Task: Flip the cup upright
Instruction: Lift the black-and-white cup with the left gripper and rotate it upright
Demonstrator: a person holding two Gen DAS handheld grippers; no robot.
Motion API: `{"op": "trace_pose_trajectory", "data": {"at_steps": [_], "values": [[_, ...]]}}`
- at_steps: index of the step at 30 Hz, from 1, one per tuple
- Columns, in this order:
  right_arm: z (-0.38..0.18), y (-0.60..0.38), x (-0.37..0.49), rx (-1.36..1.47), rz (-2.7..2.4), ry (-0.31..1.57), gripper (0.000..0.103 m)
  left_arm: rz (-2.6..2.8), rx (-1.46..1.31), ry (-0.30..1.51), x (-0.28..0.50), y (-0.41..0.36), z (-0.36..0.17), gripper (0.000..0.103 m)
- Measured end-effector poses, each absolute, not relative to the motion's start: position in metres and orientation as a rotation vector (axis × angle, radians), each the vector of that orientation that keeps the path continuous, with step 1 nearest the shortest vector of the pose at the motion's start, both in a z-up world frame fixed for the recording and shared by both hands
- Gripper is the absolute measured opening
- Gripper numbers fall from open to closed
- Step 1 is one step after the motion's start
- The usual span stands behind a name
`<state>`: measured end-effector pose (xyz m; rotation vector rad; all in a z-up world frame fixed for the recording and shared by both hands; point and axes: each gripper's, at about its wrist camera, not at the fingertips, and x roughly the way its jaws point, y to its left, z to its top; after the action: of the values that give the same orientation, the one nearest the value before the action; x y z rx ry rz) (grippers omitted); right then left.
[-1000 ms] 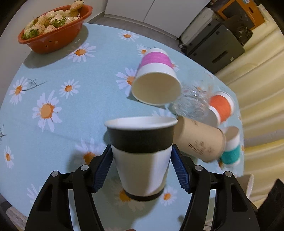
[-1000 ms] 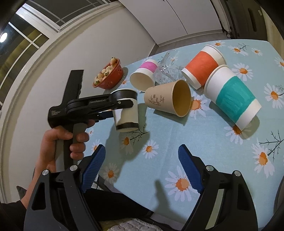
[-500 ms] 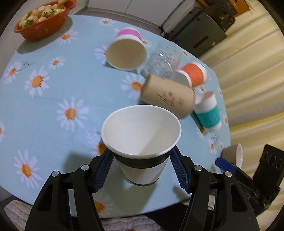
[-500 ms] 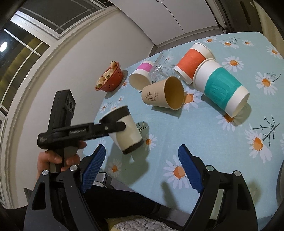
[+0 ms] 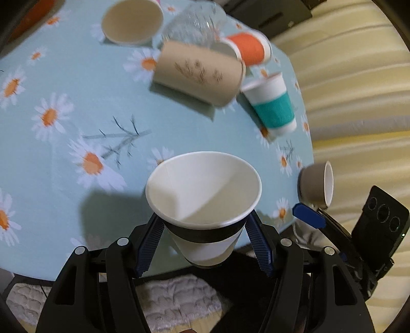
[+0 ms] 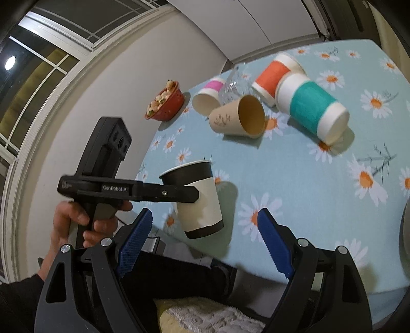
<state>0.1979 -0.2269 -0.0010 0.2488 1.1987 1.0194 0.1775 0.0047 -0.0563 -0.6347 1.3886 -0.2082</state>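
Observation:
My left gripper [image 5: 203,243] is shut on a white paper cup with black bands [image 5: 205,205]. The cup is held mouth-up, tilted, above the near edge of the daisy tablecloth [image 5: 64,102]. The right wrist view shows the same cup [image 6: 197,199] clamped in the left gripper [image 6: 189,190], lifted off the table. My right gripper [image 6: 205,240] is open and empty, low at the table's near edge, with the cup just beyond its fingertips.
Lying on their sides further back are a tan cup [image 5: 200,74], a teal-banded cup [image 5: 271,105], an orange-banded cup [image 5: 249,48], a pink-banded cup [image 6: 208,96] and a clear glass [image 5: 192,23]. A red bowl of fruit [image 6: 165,103] stands by the wall. A grey cup [image 5: 317,184] lies at the right edge.
My left gripper has lifted the black-banded cup off the table and drawn it toward the near edge, tilting it so the camera looks into its mouth. The right gripper stayed open.

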Motion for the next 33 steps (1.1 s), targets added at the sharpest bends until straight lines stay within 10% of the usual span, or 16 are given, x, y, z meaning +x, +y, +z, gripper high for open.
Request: {"op": "trace_pose_trajectory", "data": {"at_steps": [33], "values": [[-0.025, -0.189, 0.198, 0.210, 1.025, 1.359, 0.084, -0.158, -0.580, 1.259, 0.145, 0.034, -0.020, 0.080]]}}
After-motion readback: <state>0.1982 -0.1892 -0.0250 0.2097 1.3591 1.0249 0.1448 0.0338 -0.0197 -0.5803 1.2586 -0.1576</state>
